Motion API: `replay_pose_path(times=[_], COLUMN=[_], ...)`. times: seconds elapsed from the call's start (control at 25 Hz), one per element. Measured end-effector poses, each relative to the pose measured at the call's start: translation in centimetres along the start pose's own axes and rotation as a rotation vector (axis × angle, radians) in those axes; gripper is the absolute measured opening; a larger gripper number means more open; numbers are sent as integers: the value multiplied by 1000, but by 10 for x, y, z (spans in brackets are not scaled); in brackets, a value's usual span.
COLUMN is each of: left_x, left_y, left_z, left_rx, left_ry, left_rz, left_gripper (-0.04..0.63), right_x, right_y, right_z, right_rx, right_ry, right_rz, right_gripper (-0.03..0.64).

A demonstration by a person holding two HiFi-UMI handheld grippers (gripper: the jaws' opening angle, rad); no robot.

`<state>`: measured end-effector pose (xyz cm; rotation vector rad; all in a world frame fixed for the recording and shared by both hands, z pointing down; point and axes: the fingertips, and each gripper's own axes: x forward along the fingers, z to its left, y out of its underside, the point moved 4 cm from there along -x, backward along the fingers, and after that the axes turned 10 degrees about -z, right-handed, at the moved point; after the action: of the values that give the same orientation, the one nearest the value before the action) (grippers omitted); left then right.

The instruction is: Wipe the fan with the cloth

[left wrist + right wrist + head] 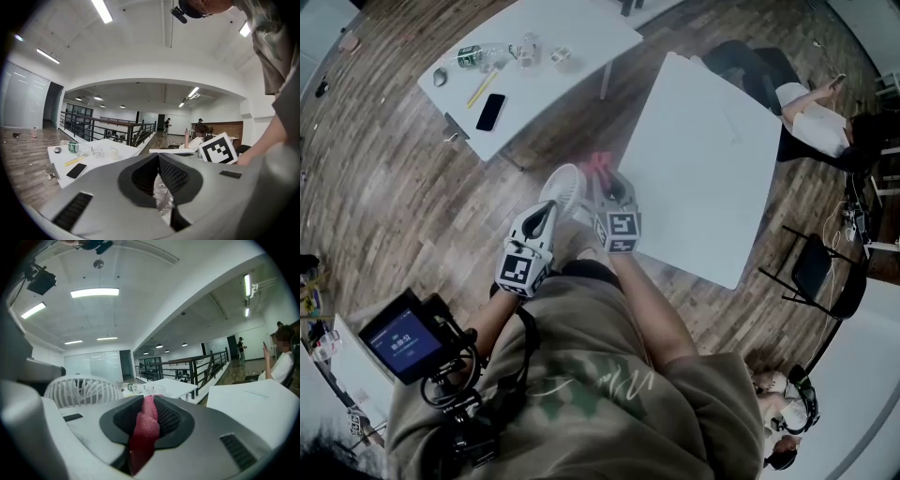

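**Head view:** The fan (563, 187) is in the middle, held up in the air. The left claw (551, 214) meets it from 7 o'clock. The right claw (603, 176) is just beside the fan, at its 3 o'clock. The pink cloth (599, 162) pokes out at that claw's tip.

**Left gripper view:** The left claw (159, 161) is closed tight. White ribs of the fan (165, 199) show between its jaws at 6 o'clock. I think it is gripping the fan by a thin part.

**Right gripper view:** The right claw (149, 404) is squeezed onto the cloth (144, 427), which sits right in the middle of the jaws. The fan's round cage (84, 390) is at 9 o'clock. It is near the cloth but not touching it.

**How to do it well, I think:**
- The cloth has to slide toward 9 o'clock until it meets the cage.
- The left claw should hold the fan steady, so it does not swing away when it is pushed.
- Press softly, because the ribs look thin and could bend.
- Rub along the ribs, not across them, so the cloth does not catch.
- Only a little cloth sticks out, so lead with that soft tip. Then the hard jaws will not scrape the plastic.
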<state>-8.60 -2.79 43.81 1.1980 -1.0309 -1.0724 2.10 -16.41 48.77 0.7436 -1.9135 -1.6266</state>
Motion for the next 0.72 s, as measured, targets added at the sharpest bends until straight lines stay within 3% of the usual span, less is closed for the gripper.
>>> replay_pose_path(times=[0.36,0.72], left_x=[6,11], left_y=[-9,-12], left_z=[-6,-15], left_rx=[2,-2], left_ry=[39,85], left_rz=[-14,-27], left_gripper=[20,20], right_x=[-51,-74], right_y=[-61,-40], right_z=[31,54], right_rx=[-17,29], right_ry=[-27,-54], right_rz=[-136,-156], right_gripper=[83,87])
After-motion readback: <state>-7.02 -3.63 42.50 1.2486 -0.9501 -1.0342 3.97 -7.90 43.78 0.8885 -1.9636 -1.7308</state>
